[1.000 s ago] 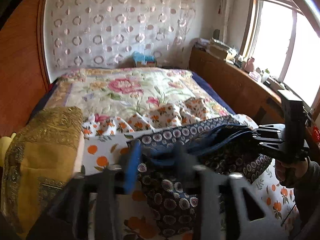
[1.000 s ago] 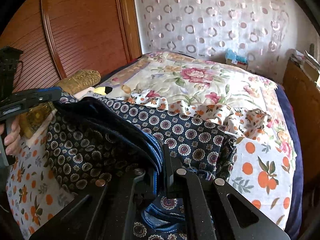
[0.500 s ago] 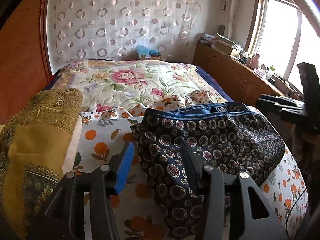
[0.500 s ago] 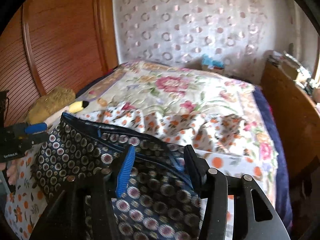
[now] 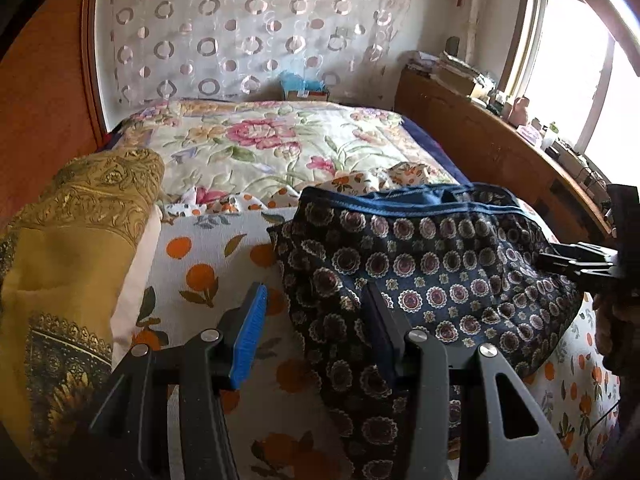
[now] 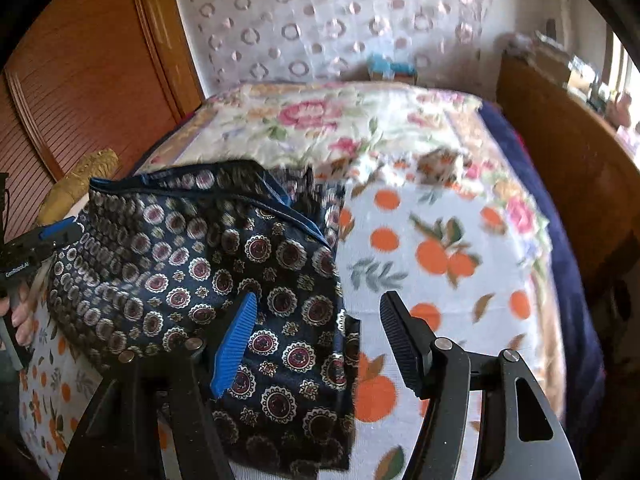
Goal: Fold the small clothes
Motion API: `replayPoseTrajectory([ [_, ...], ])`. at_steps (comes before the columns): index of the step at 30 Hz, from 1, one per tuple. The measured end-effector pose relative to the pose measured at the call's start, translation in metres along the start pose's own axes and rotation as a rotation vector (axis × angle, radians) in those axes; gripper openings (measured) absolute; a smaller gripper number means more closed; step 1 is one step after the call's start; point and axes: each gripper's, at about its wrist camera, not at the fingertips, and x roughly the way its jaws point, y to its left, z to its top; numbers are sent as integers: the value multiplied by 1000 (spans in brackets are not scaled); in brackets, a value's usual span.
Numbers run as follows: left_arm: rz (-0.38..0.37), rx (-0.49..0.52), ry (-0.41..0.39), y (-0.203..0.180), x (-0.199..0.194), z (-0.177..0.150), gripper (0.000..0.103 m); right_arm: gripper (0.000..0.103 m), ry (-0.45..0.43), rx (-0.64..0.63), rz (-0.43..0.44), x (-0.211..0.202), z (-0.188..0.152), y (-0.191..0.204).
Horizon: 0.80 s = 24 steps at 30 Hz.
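The dark patterned garment [image 5: 424,272], navy with round medallions and a blue-edged waistband, is lying on the bed's orange-print sheet [image 5: 208,264], filling the 3 o'clock half of the left wrist view and the 9 o'clock half of the right wrist view. The left gripper [image 5: 316,332] is hovering at the garment's near corner with its jaws standing moderately apart; the dark pad is overlapping the cloth edge and the blue pad [image 5: 250,332] is standing over bare sheet, neither pressing. The right gripper [image 6: 316,344] is opening its jaws, now wide; the garment's side edge is lying between them, gripped by neither pad. A yellow brocade cushion [image 5: 76,248] is resting at 9 o'clock of the garment in the left view. A floral quilt [image 5: 272,148] is covering the bed toward 12 o'clock. A wooden sideboard [image 5: 492,148] is running along the window side at 2 o'clock.
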Motion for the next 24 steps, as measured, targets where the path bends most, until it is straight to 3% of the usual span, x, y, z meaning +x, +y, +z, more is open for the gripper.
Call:
replayPoseTrajectory([
  [5,9,-5,28,2,5,0,50,66,-6,-7,41,10,5,6],
  [10,3,3,75,1,13,4,50,66,-20,-90,12,24,8,11],
  [17,27,41,105,1,29,24,50,67,-19,-91,15,22,5,8],
  [24,-5,-19,133,11,54,39,50,67,-18,-91,17,22,7,8],
])
